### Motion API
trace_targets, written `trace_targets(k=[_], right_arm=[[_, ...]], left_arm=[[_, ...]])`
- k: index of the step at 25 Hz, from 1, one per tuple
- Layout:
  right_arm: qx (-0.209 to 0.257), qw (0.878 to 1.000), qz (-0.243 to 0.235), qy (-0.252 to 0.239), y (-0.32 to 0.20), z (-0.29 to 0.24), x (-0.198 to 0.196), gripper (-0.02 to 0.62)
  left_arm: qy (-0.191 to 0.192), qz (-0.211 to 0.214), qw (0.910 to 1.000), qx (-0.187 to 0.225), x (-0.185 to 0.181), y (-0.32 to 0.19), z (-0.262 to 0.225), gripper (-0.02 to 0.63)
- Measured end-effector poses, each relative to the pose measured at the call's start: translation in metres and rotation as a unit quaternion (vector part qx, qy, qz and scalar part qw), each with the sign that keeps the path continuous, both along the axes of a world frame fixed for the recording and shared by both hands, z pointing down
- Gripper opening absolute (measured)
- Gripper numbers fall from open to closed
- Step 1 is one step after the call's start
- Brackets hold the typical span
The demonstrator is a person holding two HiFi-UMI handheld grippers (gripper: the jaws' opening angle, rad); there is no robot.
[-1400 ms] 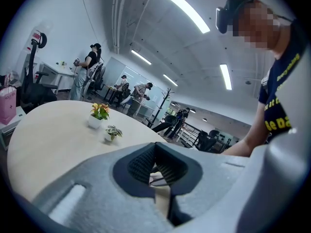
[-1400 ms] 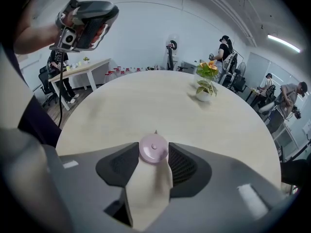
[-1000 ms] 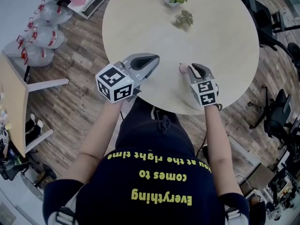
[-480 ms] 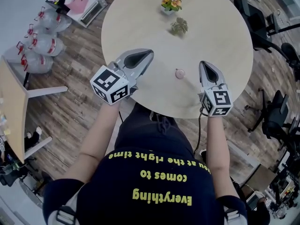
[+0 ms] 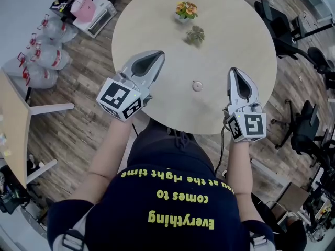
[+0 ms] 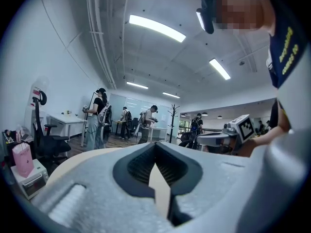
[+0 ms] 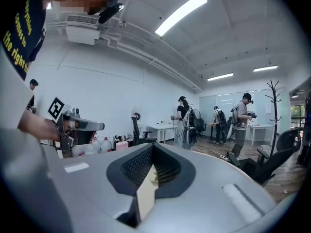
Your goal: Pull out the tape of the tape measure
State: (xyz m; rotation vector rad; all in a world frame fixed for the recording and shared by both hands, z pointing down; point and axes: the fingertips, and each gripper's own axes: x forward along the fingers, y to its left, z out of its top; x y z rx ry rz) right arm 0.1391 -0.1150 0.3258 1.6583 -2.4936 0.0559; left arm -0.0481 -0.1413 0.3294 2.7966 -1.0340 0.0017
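Note:
A small round tape measure lies by itself on the round pale table, with no tape showing outside its case. My right gripper hovers to its right near the table's edge, shut and holding nothing; in the right gripper view its jaws point out across the room. My left gripper hangs over the table's left side, also shut and empty, and the left gripper view looks out level over the table. Neither gripper touches the tape measure.
Two small potted plants stand at the table's far side. Office chairs crowd the right. Water bottles and a pink bag sit on the floor at left, beside a wooden desk. Several people stand in the background.
The right gripper, which was at the tape measure a second ago, has let it go and drawn back to the right. The tape measure stays on the table. The left gripper has barely moved.

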Motion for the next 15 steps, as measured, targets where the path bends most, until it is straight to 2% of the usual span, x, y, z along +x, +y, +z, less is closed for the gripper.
trace_targets(k=[4,9,15], right_arm=[[0.018,1.0,0.002,0.006,0.006,-0.018,-0.001,0.012],[0.03,0.999,0.013,-0.003,0.008,-0.031,0.002,0.012],[0.036,0.999,0.024,-0.016,0.004,-0.04,0.002,0.012]], left_arm=[[-0.007,-0.022,0.9996,0.017,-0.006,-0.003,-0.009,0.003],[-0.004,-0.028,0.9993,0.024,-0.01,-0.006,-0.015,0.003],[0.018,-0.061,0.9975,0.032,-0.024,-0.013,-0.027,0.003]])
